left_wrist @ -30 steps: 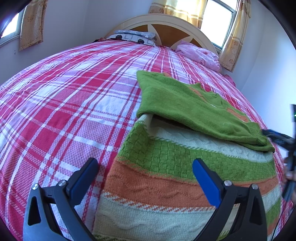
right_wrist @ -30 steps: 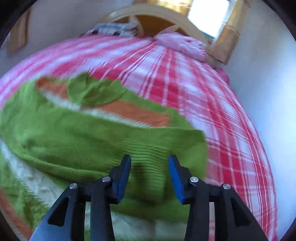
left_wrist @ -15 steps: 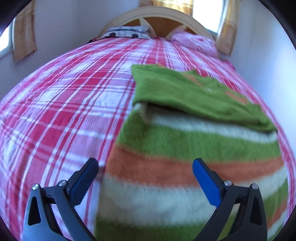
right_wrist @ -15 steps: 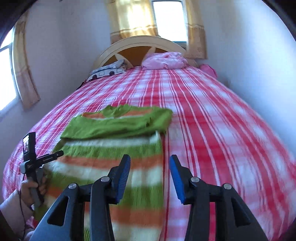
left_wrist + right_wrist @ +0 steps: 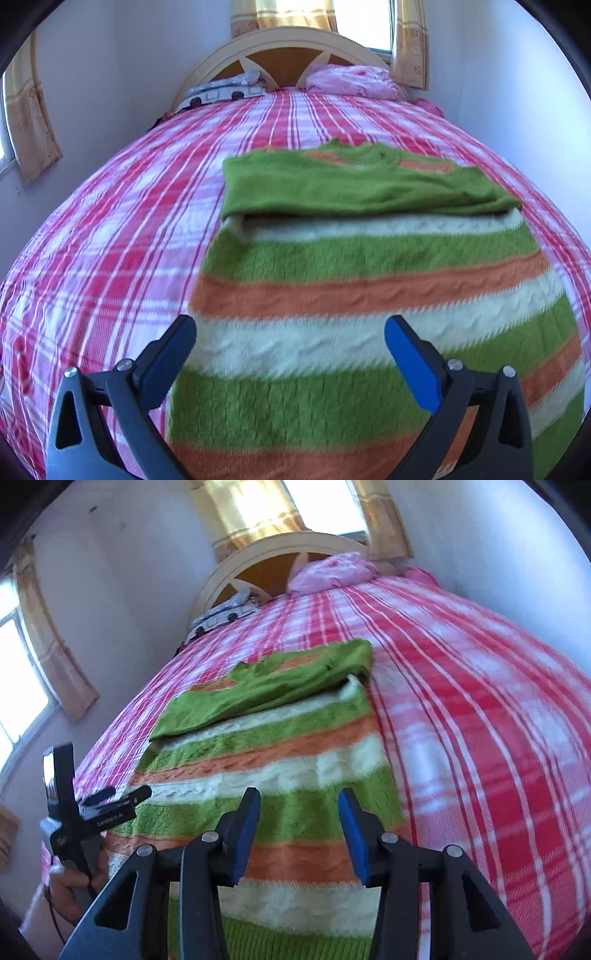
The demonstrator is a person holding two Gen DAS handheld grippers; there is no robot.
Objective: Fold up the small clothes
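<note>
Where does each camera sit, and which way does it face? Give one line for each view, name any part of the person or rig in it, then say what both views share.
Left wrist: on the left hand-held gripper, open above the striped sweater, facing the headboard.
Right wrist: on the right hand-held gripper, open near the sweater's right edge, facing the headboard; the person's left hand shows.
Shared: sweater, plaid bedspread, pink pillow.

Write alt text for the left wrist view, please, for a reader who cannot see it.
A striped sweater in green, orange and cream lies on a red plaid bed, its green sleeves folded across the chest. The open left gripper hovers over its lower part, holding nothing. Pillows lie by the headboard.
</note>
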